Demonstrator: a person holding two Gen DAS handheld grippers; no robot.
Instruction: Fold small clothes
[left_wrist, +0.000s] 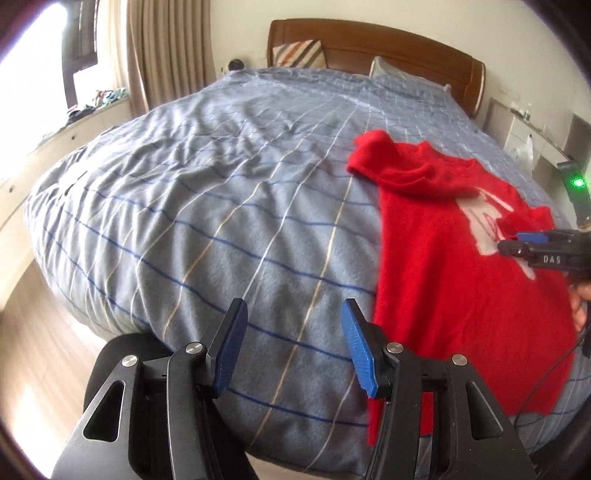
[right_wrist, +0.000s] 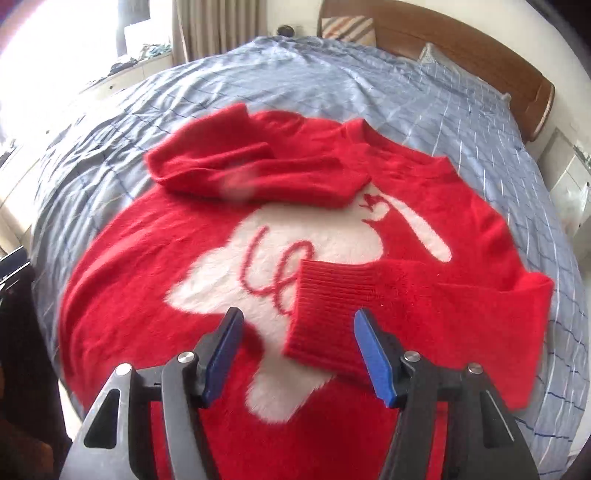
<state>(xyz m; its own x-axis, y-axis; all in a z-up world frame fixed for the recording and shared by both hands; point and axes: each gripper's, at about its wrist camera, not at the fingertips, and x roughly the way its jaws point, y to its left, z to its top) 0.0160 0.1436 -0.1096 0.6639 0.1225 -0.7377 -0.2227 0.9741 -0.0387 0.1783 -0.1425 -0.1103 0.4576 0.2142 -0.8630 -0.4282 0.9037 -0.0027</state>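
Sweater (left_wrist: 461, 258) spread face up on bed (left_wrist: 221, 203), right of left gripper (left_wrist: 291, 347); jaws parted, empty, over bare blanket.

From right wrist: right gripper (right_wrist: 295, 354) parted, holding nothing, poised above ribbed cuff (right_wrist: 328, 314) folded across white motif; other sleeve (right_wrist: 240, 166) folded near collar. Advisable next: take hem corners evenly, fold upward, keep sleeves tucked.

One label reads — "DAS", white letters on the right gripper (left_wrist: 517, 242) body.
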